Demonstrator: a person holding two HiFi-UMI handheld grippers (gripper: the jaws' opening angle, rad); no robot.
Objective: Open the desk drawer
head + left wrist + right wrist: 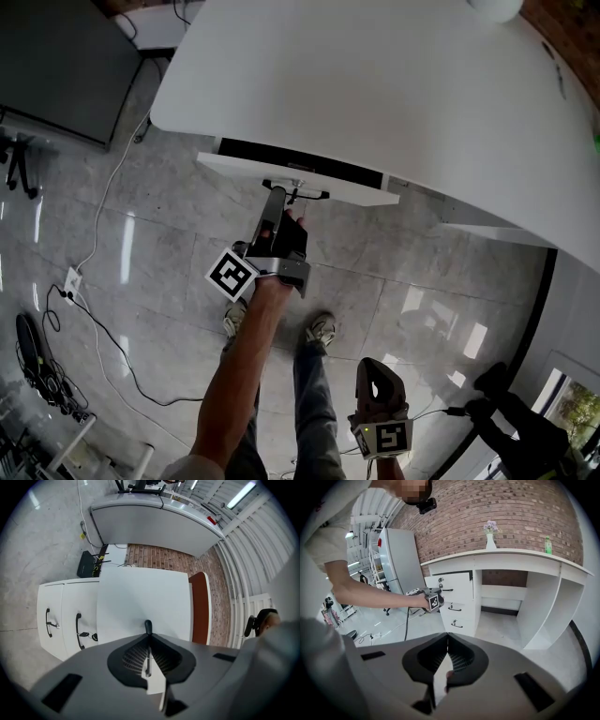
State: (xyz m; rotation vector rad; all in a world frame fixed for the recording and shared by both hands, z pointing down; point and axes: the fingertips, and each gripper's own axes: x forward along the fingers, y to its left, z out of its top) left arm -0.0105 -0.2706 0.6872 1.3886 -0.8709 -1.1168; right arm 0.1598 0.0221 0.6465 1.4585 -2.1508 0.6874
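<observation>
**A:** Where's the drawer (356,192), and how will it handle?

**B:** Centre of the head view, under the near edge of the white counter (375,84). It's part-way out, with a dark gap showing behind the front panel. I'd guess it's a stiff, light panel on runners that slides easily and isn't fragile. The risk is racking if the pull goes off-axis.

**A:** Where do we take hold?

**B:** The handle (314,194). It's a thin black bar standing off the front, and it looks rigid, smooth and probably a bit slippery. I'd grip near its middle and pull straight out and level, away from the counter.

**A:** What's the left tool (284,202) doing?

**B:** It's clenched on that handle. In the left gripper view the jaws are nearly together, with the thin bar running between the pads and its dark end poking out past the tips, mid-frame. The drawer front fills the frame centre behind it. The lower drawers (68,606) at left frame look closed and nothing touches them.

**A:** And the right tool (447,639)?

**B:** Its jaws are together with nothing of the scene's between them. It's at the lower right of the head view, well apart from the counter and angled down. It's not involved.

**A:** What could go wrong?

**B:** The thin bar gives a small contact patch, so the pads could slide along it if the pull is skewed.
</observation>
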